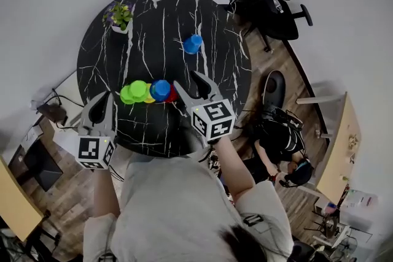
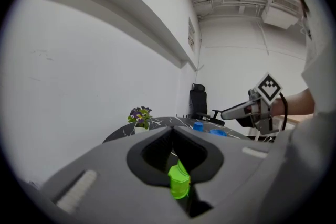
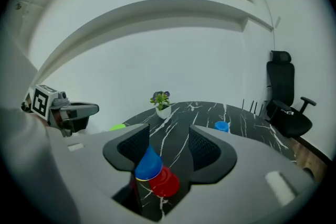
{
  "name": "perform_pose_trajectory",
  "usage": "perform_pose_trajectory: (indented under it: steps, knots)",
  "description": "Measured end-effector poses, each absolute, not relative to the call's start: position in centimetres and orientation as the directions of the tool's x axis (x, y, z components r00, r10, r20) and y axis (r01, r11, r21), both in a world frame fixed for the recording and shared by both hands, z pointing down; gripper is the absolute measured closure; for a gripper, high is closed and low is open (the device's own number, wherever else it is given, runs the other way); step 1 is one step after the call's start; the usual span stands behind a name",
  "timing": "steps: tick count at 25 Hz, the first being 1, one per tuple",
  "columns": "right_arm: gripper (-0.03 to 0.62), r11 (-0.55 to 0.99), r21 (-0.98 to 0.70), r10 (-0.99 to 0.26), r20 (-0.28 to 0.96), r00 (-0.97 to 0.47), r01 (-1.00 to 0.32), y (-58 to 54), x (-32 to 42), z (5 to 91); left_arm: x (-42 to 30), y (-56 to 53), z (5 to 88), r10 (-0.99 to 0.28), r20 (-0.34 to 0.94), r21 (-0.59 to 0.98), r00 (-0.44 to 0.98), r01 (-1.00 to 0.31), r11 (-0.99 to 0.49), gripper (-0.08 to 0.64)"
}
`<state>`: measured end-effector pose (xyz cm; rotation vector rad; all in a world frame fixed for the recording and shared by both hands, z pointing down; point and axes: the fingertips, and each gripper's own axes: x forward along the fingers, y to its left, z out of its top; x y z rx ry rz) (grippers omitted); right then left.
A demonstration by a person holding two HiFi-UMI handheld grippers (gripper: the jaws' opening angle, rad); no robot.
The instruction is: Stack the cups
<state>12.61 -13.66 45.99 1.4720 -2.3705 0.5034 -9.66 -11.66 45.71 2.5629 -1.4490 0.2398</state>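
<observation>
Nearly all the cups sit in one cluster on the person's side of the black marble table point(image 1: 153, 15): green cups point(image 1: 135, 92) at the left, a sliver of a yellow cup point(image 1: 150, 99), then a blue cup point(image 1: 160, 89) with a red cup point(image 1: 172, 96) against it. A second blue cup point(image 1: 193, 43) stands alone, well apart toward the far side.

Both forearms reach forward from the body. The right gripper point(image 1: 189, 83) hangs above the table just right of the cluster, tilted downward. Its jaws stand wide apart, and its own view shows the blue and red cups below and between them, with neither pad pressing on them. The left gripper point(image 1: 105, 100) is held nearly level just left of the green cups, jaws closed together. One green cup shows through the gap beneath their tips; whether it is touched I cannot tell.

A potted plant point(image 1: 120, 14) stands at the table's far left edge.
</observation>
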Motion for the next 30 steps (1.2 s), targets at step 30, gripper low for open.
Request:
perform_pose_trajectory:
  steps: [30]
  knots:
    - [0.368, 0.115, -0.05, -0.765, 0.632, -0.121, -0.992, -29.4, 23.6, 60.9, -12.9, -18.0, 50.0, -0.833, 0.314, 0.143, 0.455, -0.89, -0.432, 0.502]
